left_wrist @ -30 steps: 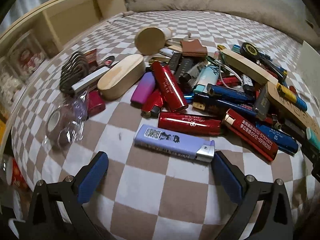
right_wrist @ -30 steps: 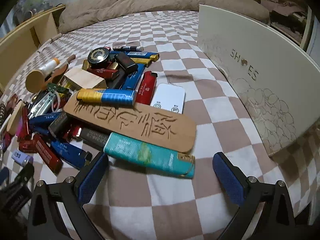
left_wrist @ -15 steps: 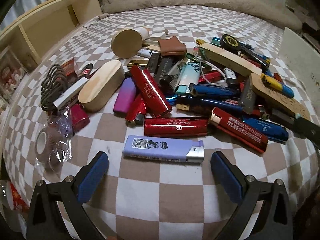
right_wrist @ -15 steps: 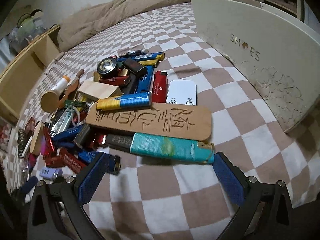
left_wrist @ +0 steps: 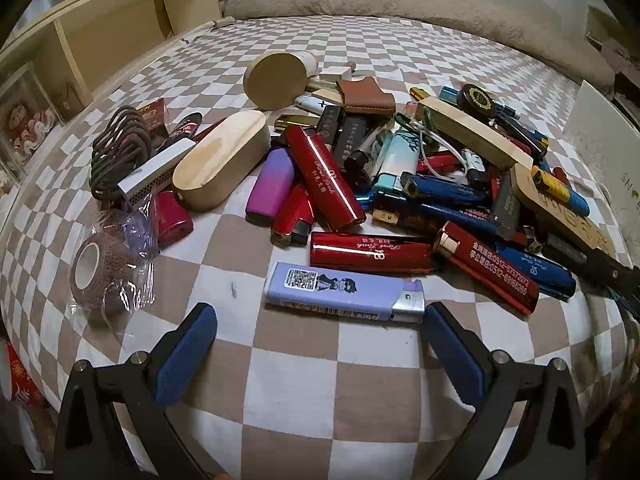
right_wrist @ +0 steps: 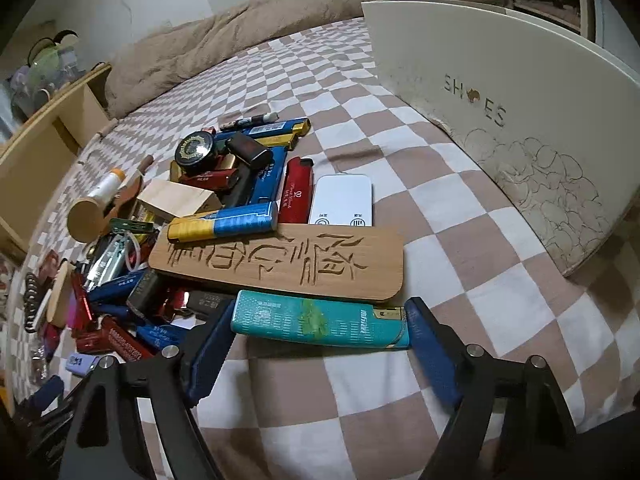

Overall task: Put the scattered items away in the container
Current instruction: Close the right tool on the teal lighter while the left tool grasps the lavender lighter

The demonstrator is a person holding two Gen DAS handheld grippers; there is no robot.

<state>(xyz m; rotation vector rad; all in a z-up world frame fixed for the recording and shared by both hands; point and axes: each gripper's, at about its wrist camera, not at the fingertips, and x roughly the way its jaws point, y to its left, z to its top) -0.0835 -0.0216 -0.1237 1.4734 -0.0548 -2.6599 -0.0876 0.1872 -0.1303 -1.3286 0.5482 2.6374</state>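
Closing now on the teal lighter, where a second ago the right gripper stood spread wide with that lighter lying well ahead of its pads. Sits low centre of the right wrist view, lengthwise between the two blue fingers, one at each end, both looking in contact or very near it; jaws closing, grip probably not yet firm. Lies on the checked bedspread, just below the carved wooden plaque, touching or nearly touching its lower edge.

Drawn a little nearer in the left wrist view too: the lilac lighter now sits just above the left gripper, between the lines of its fingers but not touched. Spread wide, holding nothing.

Step in hand, by judgement: first pick from the pile, right side taking the teal lighter end to end. Container most likely the white box marked SHOES, standing at the right of the right wrist view, well apart from the lighter; inside not visible.

Next move calls for finishing the squeeze, then lifting straight up so the plaque and the blue-and-yellow lighter resting on it are not dragged along. Carry to the right, over the box wall, then release. Risk of slipping, since an end-to-end hold on a long smooth body gives little pad area.
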